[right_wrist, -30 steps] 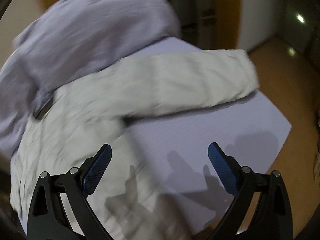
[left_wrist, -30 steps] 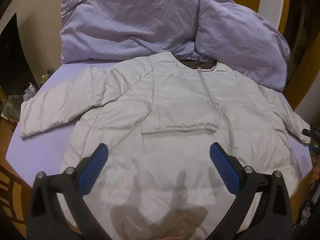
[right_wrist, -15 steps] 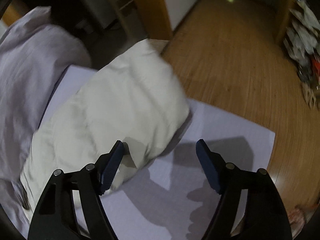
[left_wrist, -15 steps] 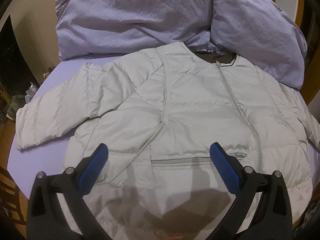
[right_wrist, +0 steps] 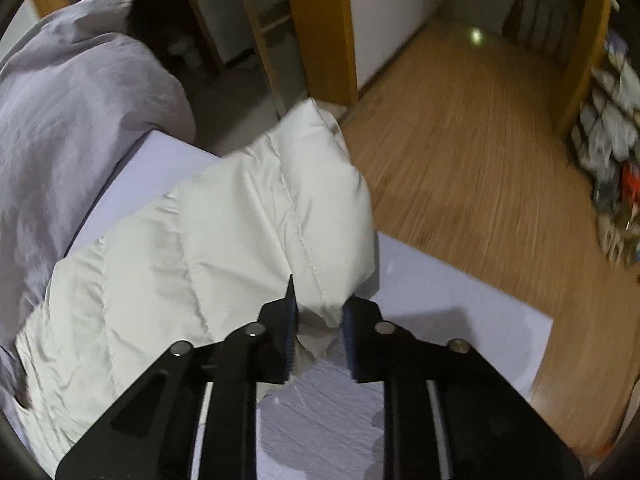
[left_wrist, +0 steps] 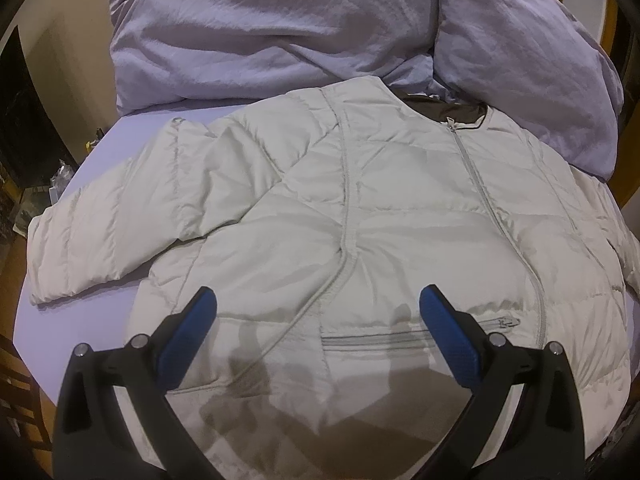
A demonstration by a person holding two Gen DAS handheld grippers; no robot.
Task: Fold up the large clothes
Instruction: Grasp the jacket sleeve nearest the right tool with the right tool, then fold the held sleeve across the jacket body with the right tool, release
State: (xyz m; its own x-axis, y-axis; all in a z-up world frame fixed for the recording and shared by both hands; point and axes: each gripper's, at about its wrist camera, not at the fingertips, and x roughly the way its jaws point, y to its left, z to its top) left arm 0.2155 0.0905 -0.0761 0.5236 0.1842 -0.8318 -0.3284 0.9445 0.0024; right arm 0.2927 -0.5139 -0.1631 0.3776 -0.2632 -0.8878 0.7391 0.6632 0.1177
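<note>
Lavender sheeting covers the bed [left_wrist: 120, 148], where a pale quilted puffer jacket [left_wrist: 360, 216] lies front up and zipped, its collar toward the rumpled lilac duvet [left_wrist: 280, 28] heaped along the far edge and its hem at the near edge. At the left, one sleeve [left_wrist: 100, 236] stretches out toward the left edge of the bed, flat and untouched. Over the hem, the left gripper [left_wrist: 318, 332] hovers with its blue pads [left_wrist: 188, 336] spread wide and nothing between them, only their shadows falling on the fabric. At the right edge of the bed, above the wooden floor [right_wrist: 480, 160], the right gripper [right_wrist: 320, 332] is closing its jaws on the cuff end of the other sleeve [right_wrist: 280, 216], the fabric bunched between the pads. By the look of it, the fold is at its first step: securing a sleeve. Next, that sleeve would need lifting and carrying inward across the chest, with the grip firm enough that the slippery, puffy shell does not slide free, while the left gripper finds its own hold.
</note>
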